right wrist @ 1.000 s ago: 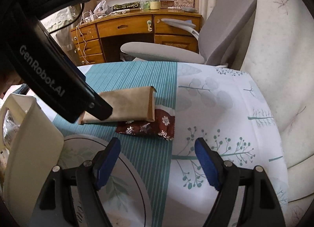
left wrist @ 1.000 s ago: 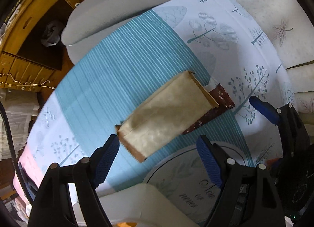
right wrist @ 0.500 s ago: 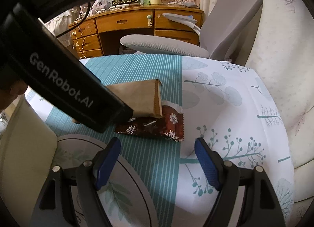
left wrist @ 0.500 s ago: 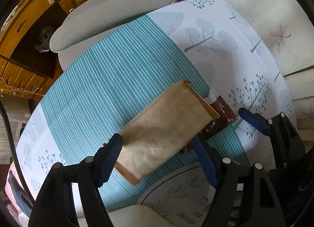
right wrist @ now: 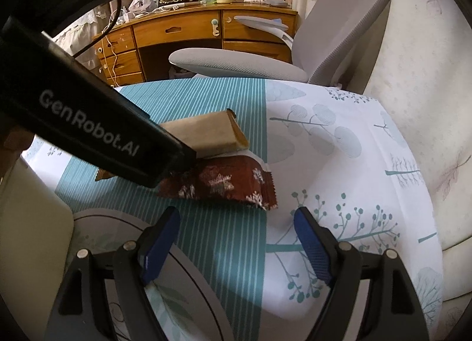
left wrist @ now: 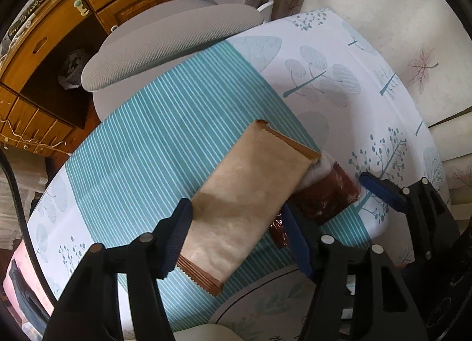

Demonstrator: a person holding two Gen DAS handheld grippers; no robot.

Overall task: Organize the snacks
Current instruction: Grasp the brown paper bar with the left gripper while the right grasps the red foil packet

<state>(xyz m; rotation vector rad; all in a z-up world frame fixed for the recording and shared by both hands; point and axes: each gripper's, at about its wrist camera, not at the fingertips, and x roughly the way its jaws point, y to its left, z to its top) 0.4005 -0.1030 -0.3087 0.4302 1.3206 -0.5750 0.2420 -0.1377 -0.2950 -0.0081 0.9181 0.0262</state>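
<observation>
The left gripper (left wrist: 236, 232) points steeply down over the flat tan paper-wrapped snack packet (left wrist: 247, 208), which lies slantwise on the teal-striped band of the tablecloth (left wrist: 165, 140). Its jaws have just been closing and now stand about halfway in, one blue pad at each long edge of the tan packet; whether the pads actually press it I cannot tell from here. That same view shows the packet's whole upper face and its crimped ends, and only a corner of the dark red snack wrapper with white snowflakes (left wrist: 327, 199) poking out from under its far end.

The right wrist view gives the other side of things: the red wrapper (right wrist: 224, 184) lies almost fully in sight, with the tan packet (right wrist: 206, 134) resting partly on top of it, and the left tool's black body cuts across the near end of both. The right gripper (right wrist: 236, 243) hangs low above the cloth (right wrist: 324, 149), jaws wide with nothing between them, just short of the red wrapper. A round white plate with a leaf print (right wrist: 183, 296) sits under its left finger. Beyond the table stand a grey office chair (right wrist: 236, 60) and a wooden desk (right wrist: 177, 31).
</observation>
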